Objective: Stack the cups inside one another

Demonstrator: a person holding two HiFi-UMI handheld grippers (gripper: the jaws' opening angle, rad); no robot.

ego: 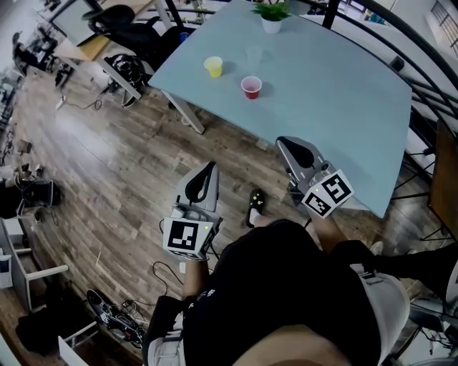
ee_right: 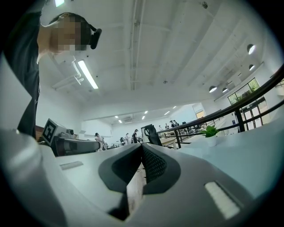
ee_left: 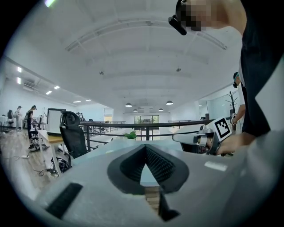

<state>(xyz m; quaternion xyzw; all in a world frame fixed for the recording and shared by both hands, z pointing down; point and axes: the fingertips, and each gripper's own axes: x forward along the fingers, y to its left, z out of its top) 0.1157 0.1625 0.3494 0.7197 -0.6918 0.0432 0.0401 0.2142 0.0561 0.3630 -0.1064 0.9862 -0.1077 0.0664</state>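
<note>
In the head view, a yellow cup (ego: 213, 66) and a red cup (ego: 251, 87) stand upright and apart on the light blue table (ego: 336, 93). A faint clear cup (ego: 254, 56) stands just behind them. Both grippers hang over the wooden floor, short of the table's near edge. My left gripper (ego: 212, 165) is shut with nothing in it, and its tips (ee_left: 145, 146) meet. My right gripper (ego: 281, 141) is also shut and empty, tips (ee_right: 142, 145) together, and sits closest to the red cup. Neither gripper view shows the cups clearly.
A potted plant (ego: 272, 16) stands at the table's far edge. A black office chair (ego: 118, 21) and another desk lie to the left. A dark railing (ego: 422, 64) runs along the right. Cables and bags lie on the floor at lower left (ego: 107, 314).
</note>
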